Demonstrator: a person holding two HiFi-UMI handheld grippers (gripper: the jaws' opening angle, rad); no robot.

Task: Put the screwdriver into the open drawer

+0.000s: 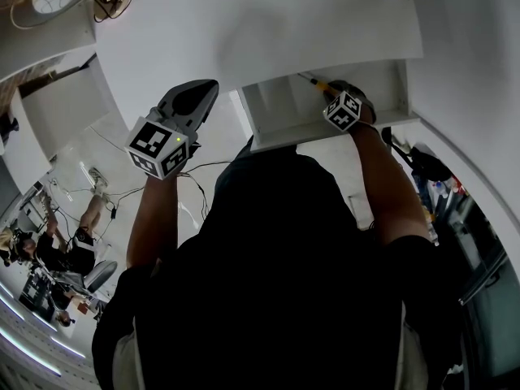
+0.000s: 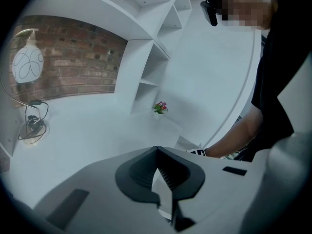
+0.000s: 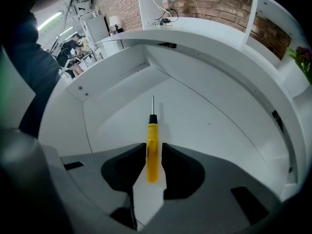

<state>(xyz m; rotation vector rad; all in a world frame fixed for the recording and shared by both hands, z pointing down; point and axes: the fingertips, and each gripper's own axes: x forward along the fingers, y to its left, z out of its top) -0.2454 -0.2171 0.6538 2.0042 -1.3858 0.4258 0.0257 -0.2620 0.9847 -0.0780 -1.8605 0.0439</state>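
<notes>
The right claw (image 3: 154, 150) is seen pinched on the yellow handle of the screwdriver (image 3: 152, 129), and the tool is carried inside the open drawer (image 3: 114, 79). Its thin shaft is pointed forward, away from the claw and toward the far inner corner. The handle is gripped near its rear end, so most of the tool is left sticking out in front. That hold is judged handy for laying it flat without the claw being pressed against the drawer floor. Whether the tip is touching that floor cannot be told. In the head view the right claw (image 1: 340, 96) is shown reached over the drawer's front wall (image 1: 325, 133), with the screwdriver (image 1: 315, 81) angled toward the back. The left claw (image 1: 199, 96) is held aside, to the left of the drawer and above the white surface (image 1: 244, 23). Its jaws are pressed together on nothing, and it is parked out of the way, since no second grip is judged necessary. The placing is judged nearly done: what is called for next is a gentle lowering and a release.
</notes>
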